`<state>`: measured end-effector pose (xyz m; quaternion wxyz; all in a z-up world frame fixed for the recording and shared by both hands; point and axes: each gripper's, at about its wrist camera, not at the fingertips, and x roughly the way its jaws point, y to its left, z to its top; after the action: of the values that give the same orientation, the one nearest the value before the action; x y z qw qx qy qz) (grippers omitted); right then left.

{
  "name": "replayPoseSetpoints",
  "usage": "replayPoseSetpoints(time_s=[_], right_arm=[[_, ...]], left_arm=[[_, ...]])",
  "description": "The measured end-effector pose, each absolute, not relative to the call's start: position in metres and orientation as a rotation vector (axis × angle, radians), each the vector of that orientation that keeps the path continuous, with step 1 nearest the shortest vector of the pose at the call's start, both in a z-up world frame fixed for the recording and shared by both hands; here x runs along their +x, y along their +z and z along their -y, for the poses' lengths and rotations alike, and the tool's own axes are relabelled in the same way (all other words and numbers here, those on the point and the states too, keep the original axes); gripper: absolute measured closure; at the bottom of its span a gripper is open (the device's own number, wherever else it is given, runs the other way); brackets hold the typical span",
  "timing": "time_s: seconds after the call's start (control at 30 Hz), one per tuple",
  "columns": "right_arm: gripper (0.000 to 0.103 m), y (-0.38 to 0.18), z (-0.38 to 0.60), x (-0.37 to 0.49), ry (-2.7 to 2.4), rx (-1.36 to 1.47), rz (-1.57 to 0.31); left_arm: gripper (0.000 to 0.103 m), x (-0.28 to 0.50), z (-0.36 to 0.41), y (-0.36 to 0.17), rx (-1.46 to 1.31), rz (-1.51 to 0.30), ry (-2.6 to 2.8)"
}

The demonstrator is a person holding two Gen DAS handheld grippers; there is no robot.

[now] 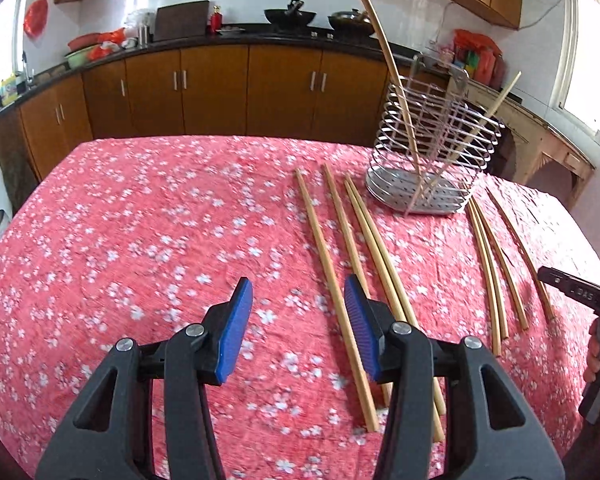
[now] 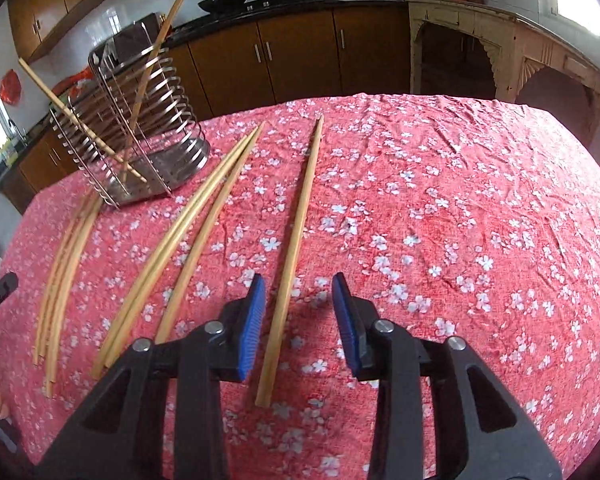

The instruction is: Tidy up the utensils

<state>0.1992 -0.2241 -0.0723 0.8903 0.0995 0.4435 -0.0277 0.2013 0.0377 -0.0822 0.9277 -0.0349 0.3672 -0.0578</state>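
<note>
A wire utensil holder (image 1: pixel 432 152) stands on the red floral tablecloth (image 1: pixel 140 220) with two wooden chopsticks (image 1: pixel 384 64) leaning in it; it also shows in the right wrist view (image 2: pixel 140 136). Several chopsticks (image 1: pixel 340 264) lie on the cloth left of the holder, and three more (image 1: pixel 496 268) lie to its right. My left gripper (image 1: pixel 298 300) is open above the cloth, with one chopstick lying under the gap between its fingers. My right gripper (image 2: pixel 298 300) is open and straddles a single chopstick (image 2: pixel 296 240) lying apart from the others (image 2: pixel 180 248).
Brown kitchen cabinets (image 1: pixel 220 88) and a dark counter with woks (image 1: pixel 290 16) run behind the table. A worn wooden side table (image 2: pixel 500 40) stands at the right. The right gripper's body (image 1: pixel 580 296) shows at the right edge of the left wrist view.
</note>
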Motion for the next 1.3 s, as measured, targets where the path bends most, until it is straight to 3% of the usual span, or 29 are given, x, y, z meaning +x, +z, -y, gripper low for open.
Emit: replayPoseSetpoints(time_s=[0.07, 0.2, 0.43, 0.7, 1.3], right_arm=[[0.074, -0.074, 0.220, 0.199, -0.073, 0.179, -0.919], [0.095, -0.076, 0.218, 0.202, -0.125, 0.126, -0.919], [0.095, -0.077, 0.245, 0.209, -0.169, 0.217, -0.920], [0.095, -0.076, 0.246, 0.208, -0.175, 0.192, -0.914], [0.095, -0.079, 0.254, 0.216, -0.207, 0.187, -0.907]], left_arm=[[0.055, 0.203, -0.035, -0.086, -0.075, -0.772, -0.132], [0.056, 0.207, -0.028, -0.092, -0.058, -0.809, -0.140], [0.069, 0.214, -0.014, -0.102, -0.018, -0.860, -0.150], [0.095, 0.230, 0.004, -0.113, 0.079, -0.887, -0.095], [0.094, 0.263, -0.035, -0.111, -0.026, -0.880, -0.007]])
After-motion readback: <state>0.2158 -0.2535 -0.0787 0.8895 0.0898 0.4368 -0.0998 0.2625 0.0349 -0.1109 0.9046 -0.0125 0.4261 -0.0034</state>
